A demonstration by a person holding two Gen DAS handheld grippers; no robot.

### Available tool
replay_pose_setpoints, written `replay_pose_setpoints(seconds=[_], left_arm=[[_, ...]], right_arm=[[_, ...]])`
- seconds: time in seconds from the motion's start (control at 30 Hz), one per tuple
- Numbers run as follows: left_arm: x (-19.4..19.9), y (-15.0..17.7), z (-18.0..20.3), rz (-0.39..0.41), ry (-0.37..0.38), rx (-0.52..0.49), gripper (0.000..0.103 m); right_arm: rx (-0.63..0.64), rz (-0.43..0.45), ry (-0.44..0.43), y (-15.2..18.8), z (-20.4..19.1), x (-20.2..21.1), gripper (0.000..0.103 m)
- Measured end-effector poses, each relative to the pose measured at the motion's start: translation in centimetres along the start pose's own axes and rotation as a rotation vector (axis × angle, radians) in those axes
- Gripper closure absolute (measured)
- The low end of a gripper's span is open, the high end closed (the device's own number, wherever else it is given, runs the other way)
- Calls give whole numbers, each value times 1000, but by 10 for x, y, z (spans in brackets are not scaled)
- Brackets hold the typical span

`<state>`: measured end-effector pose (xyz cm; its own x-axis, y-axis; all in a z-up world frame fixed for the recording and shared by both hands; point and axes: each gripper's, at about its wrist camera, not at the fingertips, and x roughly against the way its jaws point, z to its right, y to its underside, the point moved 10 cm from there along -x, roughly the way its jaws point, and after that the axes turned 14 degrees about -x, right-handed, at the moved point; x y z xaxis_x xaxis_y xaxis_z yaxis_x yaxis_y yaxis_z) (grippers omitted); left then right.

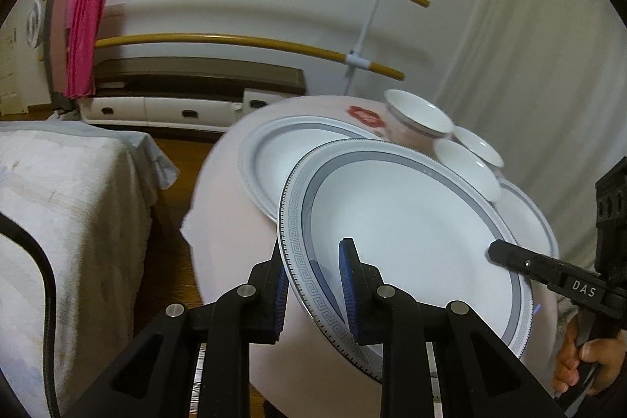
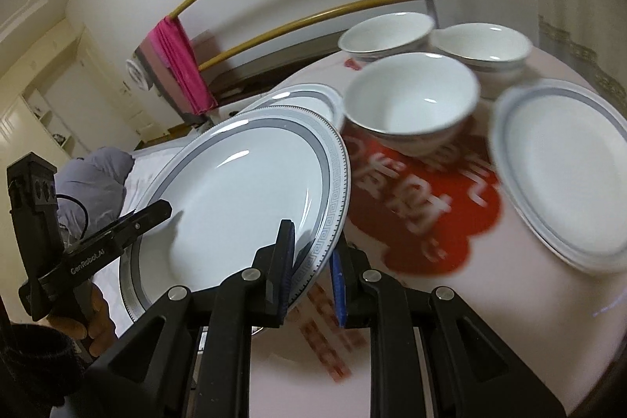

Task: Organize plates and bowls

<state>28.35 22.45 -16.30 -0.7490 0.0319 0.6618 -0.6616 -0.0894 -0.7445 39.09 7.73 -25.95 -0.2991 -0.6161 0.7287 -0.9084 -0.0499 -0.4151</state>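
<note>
Item: key-pattern plate, lifted and tilted, mid-frame. Left hand-held gripper and right hand-held gripper each clamp opposite rims.

Each wrist camera looks steeply down along its own fingers, close over the near edge of the round table, the left from the left side, the right opposite, sharing the lifted plate and the bowls beyond.
</note>
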Motion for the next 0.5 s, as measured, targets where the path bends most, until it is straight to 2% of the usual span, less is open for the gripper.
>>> replay_pose_setpoints(seconds=[0.23, 0.5], left_arm=[[-13, -8, -22, -10, -21, 17, 83], [-45, -23, -32, -19, -13, 25, 83]], right_arm=[[-6, -30, 29, -11, -9, -38, 85], [-28, -27, 66, -23, -9, -56, 85]])
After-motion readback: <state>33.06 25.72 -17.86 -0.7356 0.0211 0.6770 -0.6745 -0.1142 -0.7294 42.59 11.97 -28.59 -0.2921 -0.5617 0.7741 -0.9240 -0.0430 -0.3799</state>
